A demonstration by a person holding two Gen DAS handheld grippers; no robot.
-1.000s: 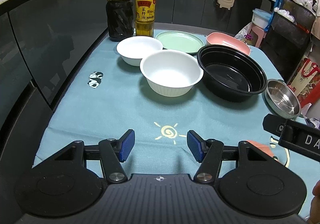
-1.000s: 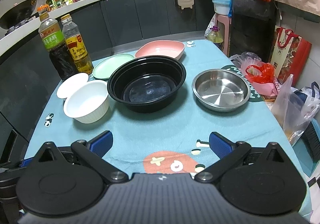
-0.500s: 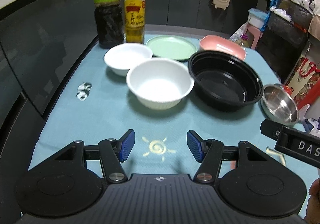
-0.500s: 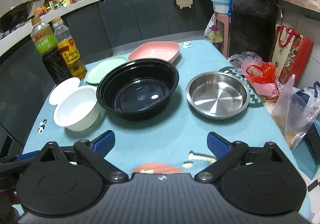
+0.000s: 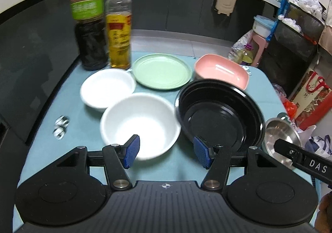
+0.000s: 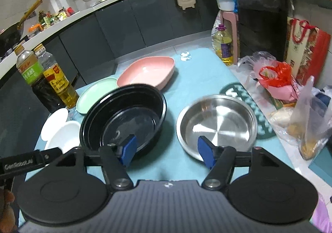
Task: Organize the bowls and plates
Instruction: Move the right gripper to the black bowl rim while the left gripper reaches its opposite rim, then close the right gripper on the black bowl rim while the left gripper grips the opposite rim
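Both claws, left gripper [image 5: 166,155] and right gripper [image 6: 167,153], spread empty; glossy round black plastic bowl [image 6: 124,118] beside shiny round steel pan [image 6: 216,122] near table's right edge

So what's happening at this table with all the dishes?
A person holds a two-finger gripper in each hand over a table with a teal cloth, about to sort dishes. Nothing is picked up: both grippers are open and empty. The left gripper hovers near the deeper white bowl; the right gripper sits between the black bowl and the steel pan. A green plate, a pink dish and a shallower white bowl lie behind.
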